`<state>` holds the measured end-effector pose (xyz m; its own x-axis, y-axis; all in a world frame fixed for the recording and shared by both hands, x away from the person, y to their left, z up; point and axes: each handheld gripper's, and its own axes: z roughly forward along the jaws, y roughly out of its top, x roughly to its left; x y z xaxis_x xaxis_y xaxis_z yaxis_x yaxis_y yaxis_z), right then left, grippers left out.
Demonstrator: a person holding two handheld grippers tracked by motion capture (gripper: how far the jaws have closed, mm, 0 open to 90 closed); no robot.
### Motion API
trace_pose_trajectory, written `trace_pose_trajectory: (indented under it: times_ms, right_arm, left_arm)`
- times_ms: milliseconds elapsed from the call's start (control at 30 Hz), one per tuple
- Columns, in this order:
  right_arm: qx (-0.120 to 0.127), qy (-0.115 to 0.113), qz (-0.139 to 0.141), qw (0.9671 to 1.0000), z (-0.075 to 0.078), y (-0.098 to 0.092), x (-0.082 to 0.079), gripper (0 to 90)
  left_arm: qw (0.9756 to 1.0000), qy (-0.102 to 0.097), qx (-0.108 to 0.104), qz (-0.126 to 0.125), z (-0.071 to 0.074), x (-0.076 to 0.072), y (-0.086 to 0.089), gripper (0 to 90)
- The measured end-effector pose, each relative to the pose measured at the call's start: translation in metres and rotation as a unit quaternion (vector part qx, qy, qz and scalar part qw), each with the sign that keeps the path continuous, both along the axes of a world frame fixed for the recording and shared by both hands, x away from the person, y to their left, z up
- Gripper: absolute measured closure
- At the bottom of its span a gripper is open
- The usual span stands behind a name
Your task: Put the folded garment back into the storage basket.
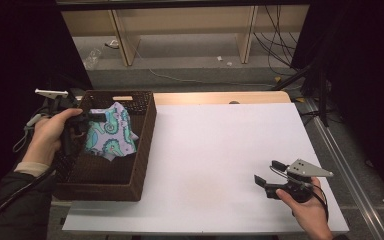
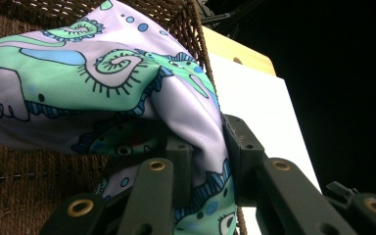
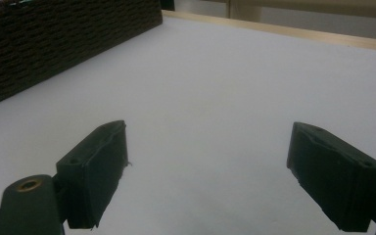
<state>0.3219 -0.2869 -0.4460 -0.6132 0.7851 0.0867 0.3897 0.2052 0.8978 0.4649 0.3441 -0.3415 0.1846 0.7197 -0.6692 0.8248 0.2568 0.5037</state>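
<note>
The cloth [image 1: 111,132] is lilac with green and blue seahorse-like swirls, bunched into a crumpled, peaked heap. It hangs inside the dark brown wicker basket [image 1: 145,145] at the surface's left side, one fold pinched between jaws.

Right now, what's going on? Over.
Left hand-held gripper shut on patterned cloth, over the basket. Right hand-held gripper open, on the table. Nothing blocking.

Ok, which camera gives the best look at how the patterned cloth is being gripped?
The left gripper view: the left gripper has its jaws pinched on a fold of the cloth, seen close up. The high view shows the cloth over the basket, the grip itself small. The right gripper view shows the basket's wall, not the cloth.
</note>
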Motion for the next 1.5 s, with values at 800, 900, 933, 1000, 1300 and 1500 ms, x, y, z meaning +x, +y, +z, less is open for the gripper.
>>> trace_pose_trajectory:
  times_ms: [800,900,933,1000,1300,1500]
  right_arm:
    - [-0.001,0.002,0.0,1.0,0.0,0.0,0.0,15.9]
    - [0.0,0.001,0.0,1.0,0.0,0.0,0.0,15.9]
    - [0.0,0.001,-0.001,1.0,0.0,0.0,0.0,15.9]
    - [0.0,0.001,-0.001,1.0,0.0,0.0,0.0,15.9]
    - [0.0,0.001,-0.001,1.0,0.0,-0.001,0.0,15.9]
    - [0.001,0.0,-0.001,1.0,0.0,-0.001,0.0,15.9]
  left_arm:
    - [0.9999,0.011,0.008,-0.009,-0.018,0.004,0.0,73.9]
    - [0.9997,0.017,0.009,-0.014,-0.025,0.006,-0.001,73.8]
    - [0.9997,0.018,0.009,-0.014,-0.027,0.007,-0.001,73.8]
    - [0.9995,0.021,0.012,-0.019,-0.031,0.008,-0.002,73.8]
    - [0.998,0.056,0.02,-0.022,-0.058,0.014,-0.001,73.1]
    - [0.9952,0.093,0.03,-0.01,-0.079,0.017,0.002,72.3]
